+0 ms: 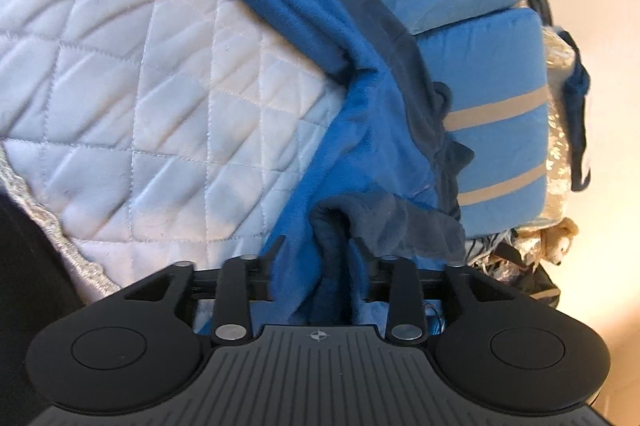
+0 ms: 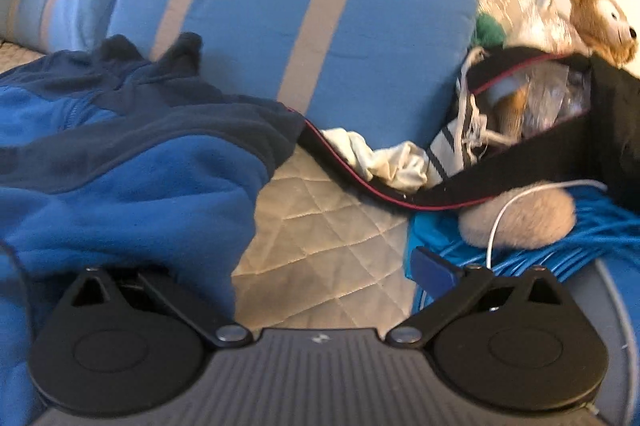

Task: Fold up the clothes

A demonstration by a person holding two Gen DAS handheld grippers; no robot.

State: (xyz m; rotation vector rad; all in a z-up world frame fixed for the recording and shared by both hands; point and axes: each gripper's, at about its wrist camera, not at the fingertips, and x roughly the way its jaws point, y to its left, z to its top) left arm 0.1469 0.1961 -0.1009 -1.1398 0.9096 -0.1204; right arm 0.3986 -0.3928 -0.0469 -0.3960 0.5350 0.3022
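Royal-blue fleece [image 2: 132, 181] with navy trim, white diamond-quilted cover [image 1: 132, 85], light-blue pillows [image 2: 320, 17] with grey stripes, brown-and-white teddy [image 2: 604, 17], black bag [image 2: 616, 113] piped in red

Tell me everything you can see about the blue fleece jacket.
The blue fleece jacket looks soft and napped, bright blue with darker navy panels and trim. It lies rumpled, unfolded, on the white quilted bedspread, its top against a blue striped pillow. The left tool pinches a navy edge; the right tool is open, one finger hidden under fabric.
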